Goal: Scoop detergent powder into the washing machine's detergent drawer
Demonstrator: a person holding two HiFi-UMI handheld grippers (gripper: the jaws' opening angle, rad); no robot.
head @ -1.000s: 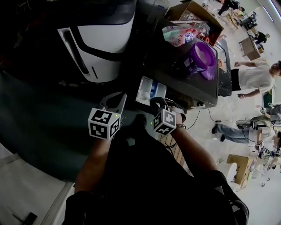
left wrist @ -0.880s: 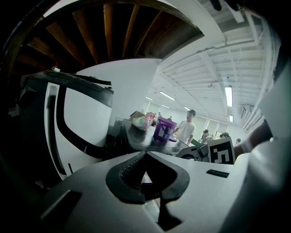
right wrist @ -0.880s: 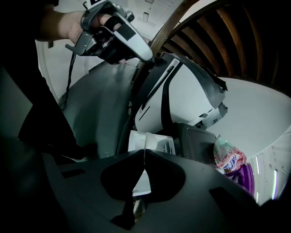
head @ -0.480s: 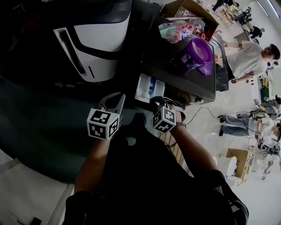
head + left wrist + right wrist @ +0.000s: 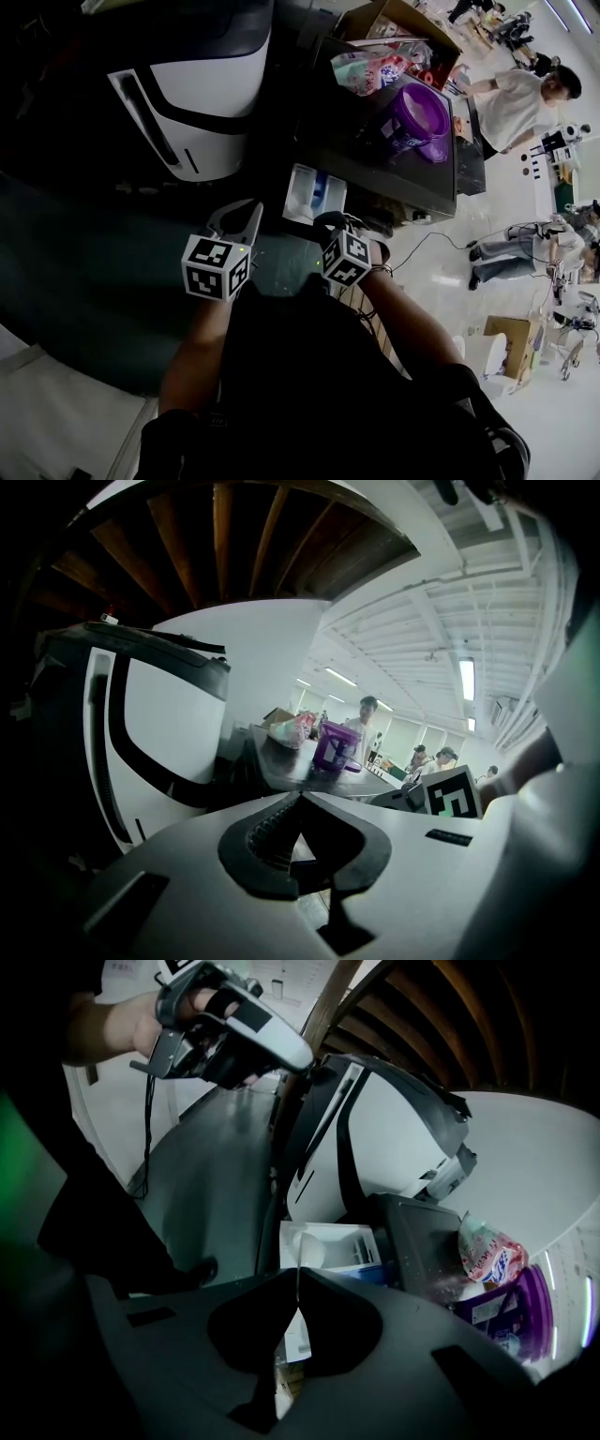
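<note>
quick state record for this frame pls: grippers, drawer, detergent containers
left gripper: jaws together, nothing between them
right gripper: jaws together, pointed toward the drawer, not touching it
washing machine: white with black trim
detergent drawer: pulled out, white compartments exposed
purple tub: upright on the dark cabinet, right of the washer
printed pouch: on the same cabinet, behind the tub
scoop: none seen in either gripper
task stage: scooping not yet begun

Pale floor [image 5: 506, 211], ceiling strip lights [image 5: 467, 679]
</note>
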